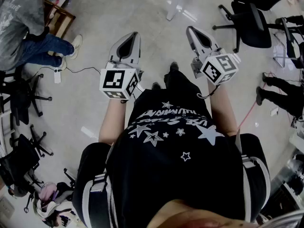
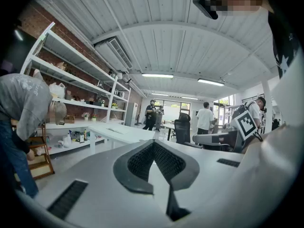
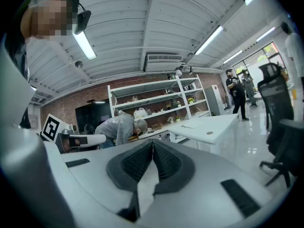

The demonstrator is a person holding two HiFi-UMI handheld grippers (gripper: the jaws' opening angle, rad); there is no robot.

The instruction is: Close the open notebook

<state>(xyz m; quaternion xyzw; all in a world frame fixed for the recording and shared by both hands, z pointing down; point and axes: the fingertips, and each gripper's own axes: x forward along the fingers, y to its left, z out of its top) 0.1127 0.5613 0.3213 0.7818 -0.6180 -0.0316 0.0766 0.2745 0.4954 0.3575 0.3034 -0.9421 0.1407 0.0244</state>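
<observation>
Left gripper: white two-jaw left gripper (image 1: 134, 35) is clenched with nothing between the pads, held level over the grey floor (image 1: 156, 56).
Right gripper: white two-jaw right gripper (image 1: 191, 29) is also clenched and empty.
Notebook: not identifiable in any view. A flat pale item (image 3: 191, 125) on the white table (image 3: 213, 132) well ahead may be it; cannot tell.
Handling: probably light, with a floppy cover and pages that slip.
Hold: probably the open cover's outer edge, away from the spine, then fold it over.

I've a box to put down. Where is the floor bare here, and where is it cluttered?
Bare: the floor ahead, between the stooping person and the office chair. Crowded: the left edge with chairs and a cable; the right edge with standing legs.
</observation>
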